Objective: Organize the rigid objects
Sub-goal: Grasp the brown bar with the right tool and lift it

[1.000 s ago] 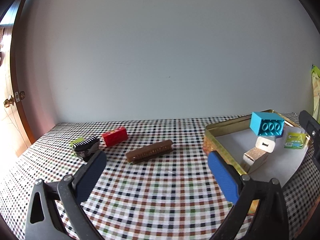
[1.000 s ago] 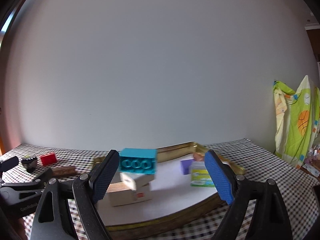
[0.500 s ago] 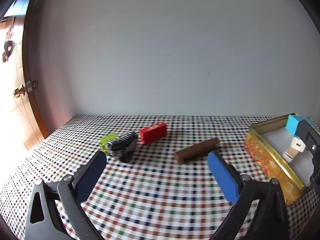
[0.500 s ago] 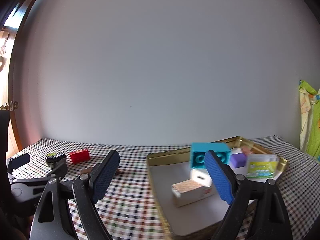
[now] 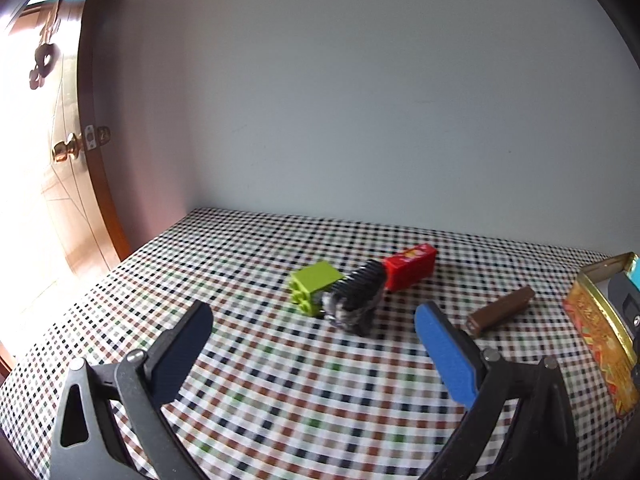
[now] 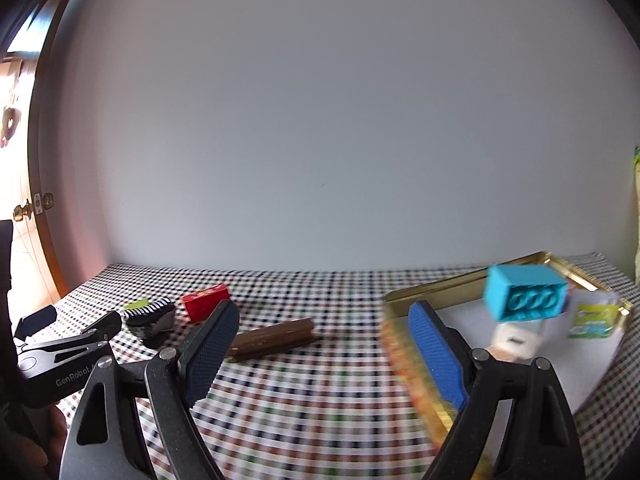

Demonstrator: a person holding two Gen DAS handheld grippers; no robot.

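On the checkered cloth lie a green brick (image 5: 314,285), a black-and-white striped object (image 5: 356,297) against it, a red block (image 5: 409,271) and a brown bar (image 5: 500,311). My left gripper (image 5: 312,320) is open, nothing between its fingers, just short of the striped object. In the right wrist view my right gripper (image 6: 322,320) is open and empty; the brown bar (image 6: 272,338) lies just beyond its left finger. The gold tin (image 6: 424,292) at the right holds a cyan brick (image 6: 524,296), a white charger (image 6: 514,340) and a green-yellow packet (image 6: 592,320).
A pale wall runs along the table's far edge. A wooden door with a brass knob (image 5: 64,152) stands at the left. The left gripper's body (image 6: 60,356) shows low at the left in the right wrist view. The tin's patterned side (image 5: 600,344) borders the right.
Both views have swung left: the tin has slid toward the right edge, while the green brick, striped object and red block have come toward the centre. Both grippers stay open.
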